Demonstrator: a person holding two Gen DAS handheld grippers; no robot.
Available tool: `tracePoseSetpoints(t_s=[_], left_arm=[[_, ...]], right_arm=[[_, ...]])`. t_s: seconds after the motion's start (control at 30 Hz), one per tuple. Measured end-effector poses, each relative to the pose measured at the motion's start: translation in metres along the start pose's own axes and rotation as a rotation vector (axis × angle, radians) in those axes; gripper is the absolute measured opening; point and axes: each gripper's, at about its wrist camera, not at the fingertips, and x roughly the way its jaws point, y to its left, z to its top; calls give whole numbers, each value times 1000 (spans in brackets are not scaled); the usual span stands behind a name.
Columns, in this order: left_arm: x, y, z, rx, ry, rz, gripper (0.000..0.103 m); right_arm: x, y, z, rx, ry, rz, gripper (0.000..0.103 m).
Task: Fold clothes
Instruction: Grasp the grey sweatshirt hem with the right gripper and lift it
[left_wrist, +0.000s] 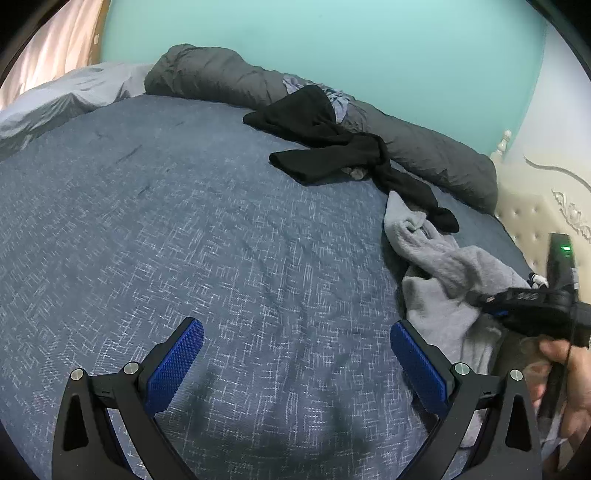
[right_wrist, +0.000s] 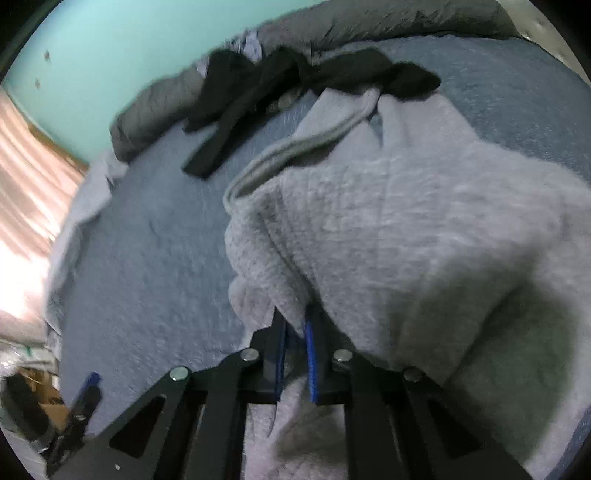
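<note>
Bed (left_wrist: 184, 229) with blue cover, largely bare across its middle, presumably to serve as folding surface; a rolled grey quilt (left_wrist: 221, 74) lies along its far edge against the wall. Two garments lie crumpled toward the bed's right edge: a black one (left_wrist: 325, 147) partly on the quilt, and just in front, touching it, a grey fleece (right_wrist: 406, 221), bunched and unfolded. Right tool (right_wrist: 295, 354) is closed on a pinch of fleece, probably to lift or drag it flat; left tool (left_wrist: 295, 354) hovers over bare cover, spread wide and empty, apparently ready to take a second edge.
</note>
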Motion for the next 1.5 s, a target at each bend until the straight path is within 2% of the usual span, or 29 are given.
tracePoseSetpoints(t_s=[0.1, 0.3, 0.37, 0.53, 0.73, 0.8, 0.87, 0.9, 0.93, 0.97, 1.0, 1.03, 1.13, 1.2, 1.4, 1.43, 1.5], left_arm=[[1, -1, 0, -3, 1, -2, 103], [3, -7, -2, 6, 10, -5, 103], [3, -9, -2, 12, 11, -5, 103], [4, -10, -2, 11, 14, -20, 103], [9, -13, -3, 15, 24, -22, 103], [11, -15, -4, 20, 29, -23, 103], [12, -16, -4, 24, 33, -24, 103], [11, -17, -4, 25, 32, -25, 103], [11, -17, -4, 24, 30, -25, 103], [10, -17, -4, 23, 28, -27, 103], [10, -17, -4, 23, 27, -26, 103], [10, -17, -4, 23, 28, -27, 103], [11, -17, -5, 19, 34, -34, 103], [11, -17, -5, 18, 34, -36, 103], [11, -17, -4, 13, 35, -46, 103], [11, -17, -3, 12, 35, -49, 103], [11, -17, -3, 14, 34, -51, 103]], right_arm=[[-29, -18, 12, 11, -60, 28, 7], [-81, -60, 44, 24, -150, -21, 6], [-90, -77, 54, 47, -166, -64, 6], [-99, -131, 56, 84, -153, -244, 6], [-106, -161, 41, 139, -105, -306, 8], [-110, -153, 37, 117, -114, -301, 10], [-117, -134, 35, 43, -144, -301, 12], [-120, -124, 34, 2, -161, -302, 18], [-123, -116, 33, -24, -174, -281, 30], [-126, -109, 31, -45, -186, -253, 38], [-127, -105, 30, -53, -188, -228, 52], [-127, -100, 29, -54, -186, -196, 54], [-114, -84, 24, -82, -121, -107, 55], [-100, -75, 18, -129, -62, -117, 55], [-76, -83, 7, -125, 23, -118, 54], [-72, -84, 6, -125, 37, -118, 45], [-64, -86, 2, -123, 66, -119, 35]])
